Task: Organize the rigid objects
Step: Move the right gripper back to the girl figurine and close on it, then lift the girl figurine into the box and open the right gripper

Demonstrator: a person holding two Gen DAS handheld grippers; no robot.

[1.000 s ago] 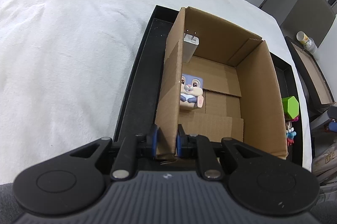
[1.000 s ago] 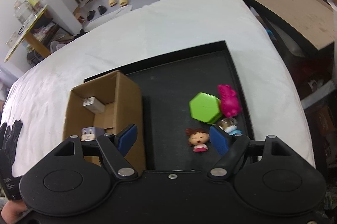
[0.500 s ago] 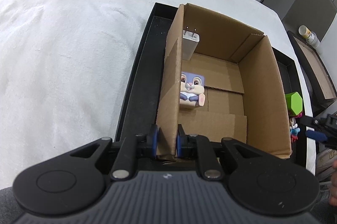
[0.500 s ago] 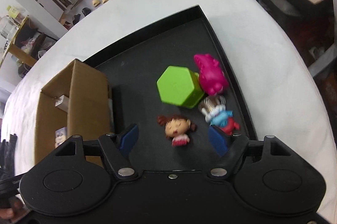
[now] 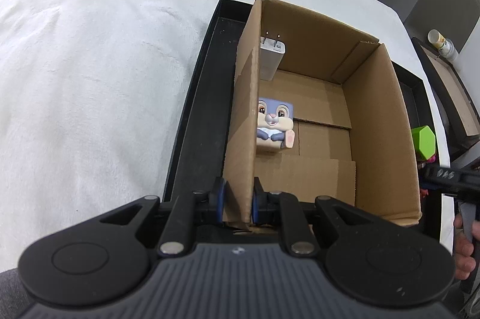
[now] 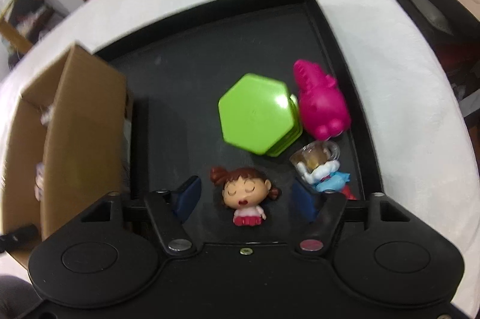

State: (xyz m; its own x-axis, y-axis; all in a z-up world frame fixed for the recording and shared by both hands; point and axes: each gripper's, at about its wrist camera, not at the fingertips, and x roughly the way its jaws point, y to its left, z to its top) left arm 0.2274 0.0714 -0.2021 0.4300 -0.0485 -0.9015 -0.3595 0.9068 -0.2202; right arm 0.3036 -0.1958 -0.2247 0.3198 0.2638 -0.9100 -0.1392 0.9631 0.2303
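Compared with one second ago, the right gripper (image 6: 244,196) has come lower and closer over the black tray (image 6: 333,28): the toys fill more of the right wrist view, and the girl figurine with brown pigtails (image 6: 244,196) now sits between its wide-open blue pads, lower centre of the frame, not visibly touched. The left gripper (image 5: 238,202) is unchanged, still clamped on the near left wall of the open brown cardboard box (image 5: 381,139). In the left wrist view the right gripper's black body (image 5: 450,178) has entered at the right edge.

Inside the box, along the left wall: a white plug charger (image 5: 271,58) leaning at the far end, a purple rabbit-face cube (image 5: 274,124) nearer. On the tray right of the box: a lime-green hexagonal container (image 6: 256,115), a magenta crocodile toy (image 6: 321,103) just beside it on the right, and a small blue-and-red figure with a clear cup (image 6: 322,172) below them.

The tray rests on a white fuzzy cloth covering the surface (image 5: 90,64). Room: grey partition upper right, shoes on the floor at top, another board-lined tray at right.
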